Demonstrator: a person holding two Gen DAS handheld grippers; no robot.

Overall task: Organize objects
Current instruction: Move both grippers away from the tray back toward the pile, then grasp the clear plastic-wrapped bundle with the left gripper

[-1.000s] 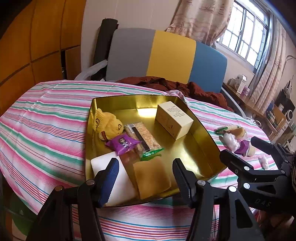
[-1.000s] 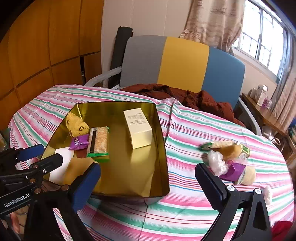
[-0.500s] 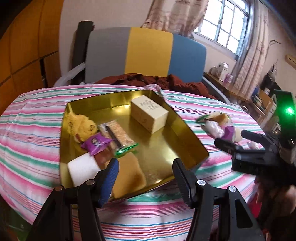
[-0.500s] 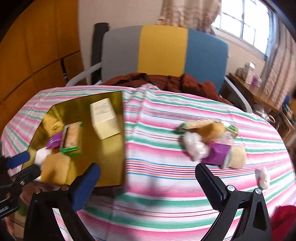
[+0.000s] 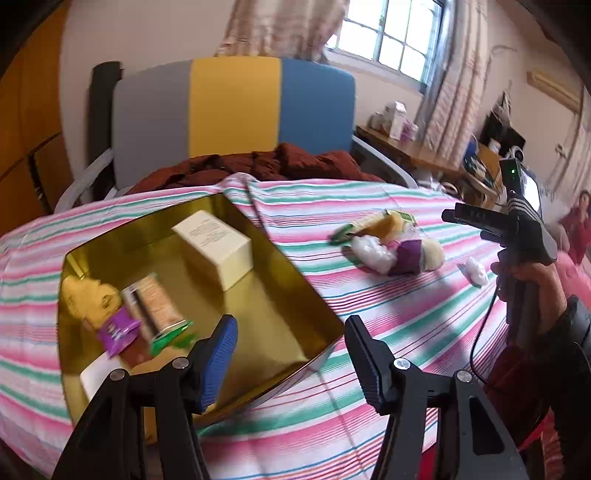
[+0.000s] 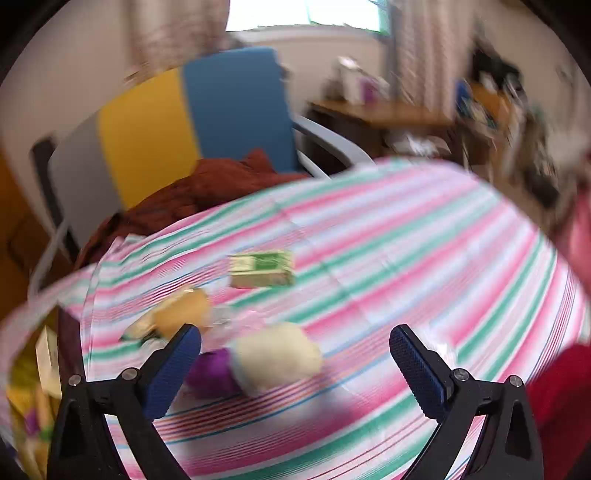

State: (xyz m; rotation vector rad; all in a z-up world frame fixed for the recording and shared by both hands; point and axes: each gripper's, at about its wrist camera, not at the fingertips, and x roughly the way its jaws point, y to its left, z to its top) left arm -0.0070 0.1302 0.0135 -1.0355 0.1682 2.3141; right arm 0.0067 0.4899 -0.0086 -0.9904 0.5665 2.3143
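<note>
A gold tray is seen at about 9 o'clock in the left wrist view, lying on the surface, which is covered by a cloth striped in pink, green and white. A cream box stands at the tray's far side; a yellow plush, a purple packet, a snack bar and a white block are gathered at its near left. At about 2 o'clock, well apart from the tray, a loose pile of wrapped snacks is seen, with a small white piece just beside it. In the blurred right wrist view a green-and-white pack, a cream lump and a purple item can be told. The left claw is held apart over the tray's near corner, with nothing between its fingers. The right claw is also spread wide, near the cream lump and empty. Behind the surface a chair in grey, yellow and blue is seen with a brown cloth on it, and a curtained window at 1 o'clock.
</note>
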